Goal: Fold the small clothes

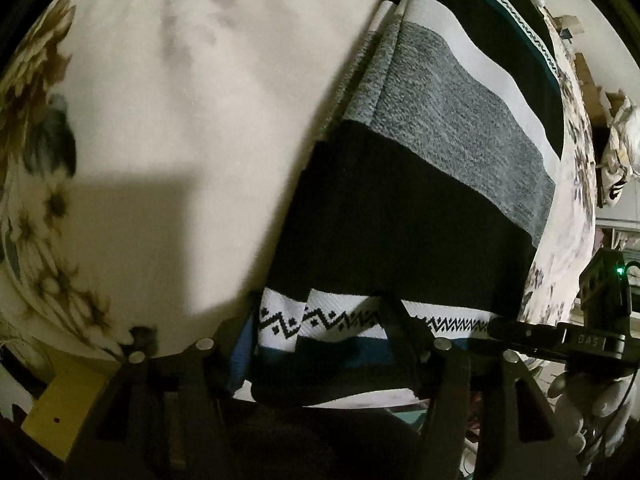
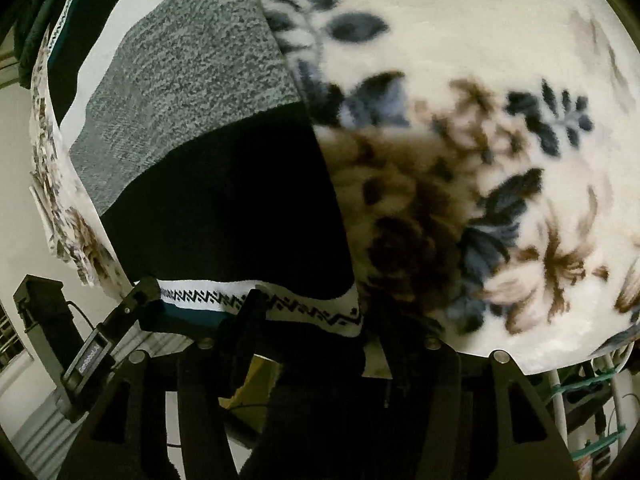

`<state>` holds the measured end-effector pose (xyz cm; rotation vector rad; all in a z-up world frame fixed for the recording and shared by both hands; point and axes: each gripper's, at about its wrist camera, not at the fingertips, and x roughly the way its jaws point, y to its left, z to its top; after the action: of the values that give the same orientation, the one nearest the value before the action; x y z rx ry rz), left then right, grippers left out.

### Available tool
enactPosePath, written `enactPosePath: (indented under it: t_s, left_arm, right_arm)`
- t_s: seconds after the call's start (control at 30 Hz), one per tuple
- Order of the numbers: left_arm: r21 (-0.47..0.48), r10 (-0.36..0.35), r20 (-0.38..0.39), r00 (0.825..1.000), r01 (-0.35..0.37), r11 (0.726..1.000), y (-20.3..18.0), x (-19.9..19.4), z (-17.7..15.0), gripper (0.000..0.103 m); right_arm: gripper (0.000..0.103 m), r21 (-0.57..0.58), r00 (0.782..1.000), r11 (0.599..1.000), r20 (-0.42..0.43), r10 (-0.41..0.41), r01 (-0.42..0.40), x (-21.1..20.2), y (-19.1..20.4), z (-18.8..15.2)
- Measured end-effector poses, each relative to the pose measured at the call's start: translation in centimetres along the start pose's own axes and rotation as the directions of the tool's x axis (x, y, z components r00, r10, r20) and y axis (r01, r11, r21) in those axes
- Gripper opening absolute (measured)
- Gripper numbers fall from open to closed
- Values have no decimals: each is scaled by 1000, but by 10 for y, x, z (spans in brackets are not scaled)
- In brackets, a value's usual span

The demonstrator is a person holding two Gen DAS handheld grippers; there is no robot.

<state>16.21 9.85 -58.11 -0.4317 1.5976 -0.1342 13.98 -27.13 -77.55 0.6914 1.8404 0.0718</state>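
Observation:
A striped knit garment [image 1: 420, 208] with black, grey, white and teal bands and a zigzag border lies on a floral fleece blanket [image 1: 180, 120]. My left gripper [image 1: 320, 340] is at its near hem, the fingers [image 1: 396, 320] on either side of the zigzag edge, which drapes between them. My right gripper [image 2: 316, 332] is at the same hem's other corner [image 2: 320, 312], the fabric lying over its fingers [image 2: 250, 312]. The garment also shows in the right wrist view [image 2: 224, 200]. In each view the other gripper shows at the hem's far end.
The blanket [image 2: 480, 120] covers the whole surface and drops off at its edges. A yellow block [image 1: 60, 412] sits below the near edge on the left. Boxes and clutter [image 1: 616, 128] stand beyond the far side.

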Motion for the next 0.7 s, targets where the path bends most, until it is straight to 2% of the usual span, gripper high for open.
enactPosePath:
  t_s: [0.37,0.53,0.57,0.6,0.63,0.67,0.7]
  left_arm:
    - [2,2,-7,1000,-2,1000,-3,0,3,57]
    - [-13,5,5,1000,-5,1000,-8,0,6,57]
    - [-1,28,15,999,-28,1000,-12,0,6,54]
    - [16,50,23,998,-50,999,-17,0,5,37]
    - [26,55,26,998,-56,998,-21,0,4,12]
    - [22,36,26,999,-36,999,-22,0,3,11]
    - [16,34,30,999,-35,999,-23,-1,2,11]
  right_arm:
    - [59,16,1000,999,1,-30,30,17,30,-6]
    - [59,61,999,997,2,-38,37,26,45,-4]
    - [58,78,999,996,6,-43,42,29,48,-4]
    - [51,86,999,995,7,-50,50,31,51,-4]
    - [42,95,999,994,11,-51,50,33,55,-4]
    - [38,99,999,994,15,-51,50,34,58,-5]
    - [27,102,999,994,21,-49,46,33,60,-6]
